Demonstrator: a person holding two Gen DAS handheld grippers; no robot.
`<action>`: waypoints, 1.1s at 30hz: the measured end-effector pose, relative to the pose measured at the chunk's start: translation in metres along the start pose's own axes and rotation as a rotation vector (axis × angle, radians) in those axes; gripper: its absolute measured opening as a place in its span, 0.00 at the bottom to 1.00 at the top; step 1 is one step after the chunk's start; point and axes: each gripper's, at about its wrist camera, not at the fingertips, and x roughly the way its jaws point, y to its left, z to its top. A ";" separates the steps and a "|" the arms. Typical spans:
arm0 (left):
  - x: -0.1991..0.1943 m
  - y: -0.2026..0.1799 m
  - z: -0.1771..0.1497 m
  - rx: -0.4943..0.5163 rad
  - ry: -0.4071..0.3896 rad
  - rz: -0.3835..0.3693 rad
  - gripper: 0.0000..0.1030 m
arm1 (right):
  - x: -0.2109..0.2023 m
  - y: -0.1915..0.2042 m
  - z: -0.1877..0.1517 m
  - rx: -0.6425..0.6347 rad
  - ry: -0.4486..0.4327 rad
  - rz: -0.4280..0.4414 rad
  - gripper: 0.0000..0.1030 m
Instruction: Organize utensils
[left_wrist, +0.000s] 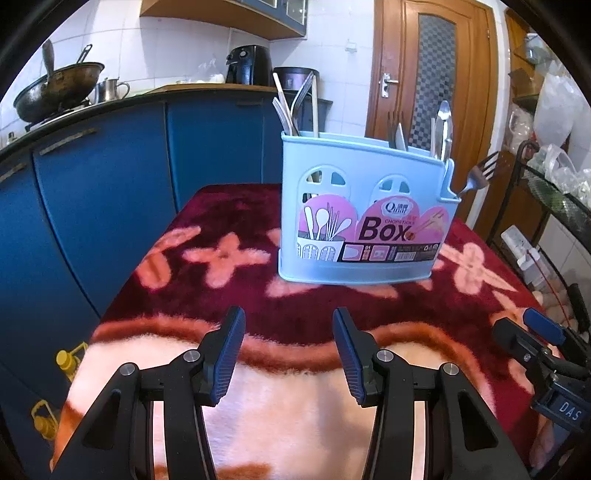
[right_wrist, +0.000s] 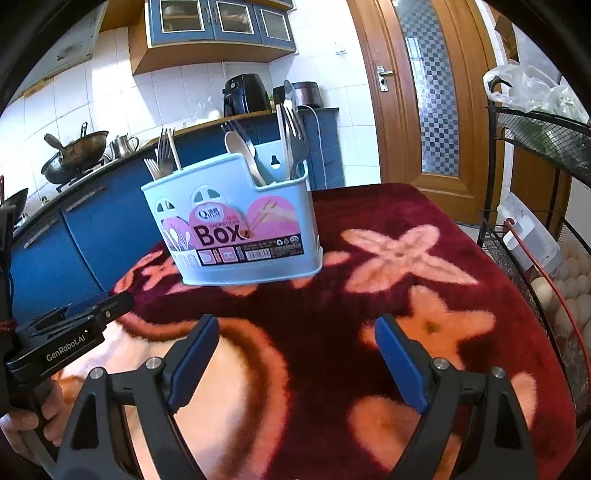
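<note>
Left wrist view: black jaws of the left gripper (left_wrist: 289, 354) stand partly apart with nothing between the blue pads, above a plush red-and-pink blanket (left_wrist: 236, 295) covering the table. Beyond them, well apart, a pale-blue utensil box (left_wrist: 354, 218) stands upright on the blanket; spoons, forks and chopsticks rise from its compartments, and one fork (left_wrist: 480, 173) leans out over its right end. The right gripper (left_wrist: 532, 332) shows at the frame's right edge.

Right wrist view: right gripper (right_wrist: 295, 354) jaws are spread wide and empty, over the same blanket. The box (right_wrist: 236, 221) sits ahead and to the left, and no loose utensil is visible on the cloth. Sorting therefore appears largely done; the leaning fork may be what remains, though compartment contents cannot be fully told.
</note>
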 end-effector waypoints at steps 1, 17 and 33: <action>0.001 0.000 0.000 0.002 0.001 0.002 0.49 | 0.001 0.000 0.000 -0.001 0.001 -0.001 0.85; 0.009 -0.003 -0.005 0.016 0.006 0.013 0.49 | 0.003 -0.002 -0.003 0.001 -0.002 -0.011 0.86; 0.009 -0.002 -0.005 0.013 0.004 0.012 0.49 | 0.003 -0.002 -0.003 -0.001 -0.003 -0.011 0.86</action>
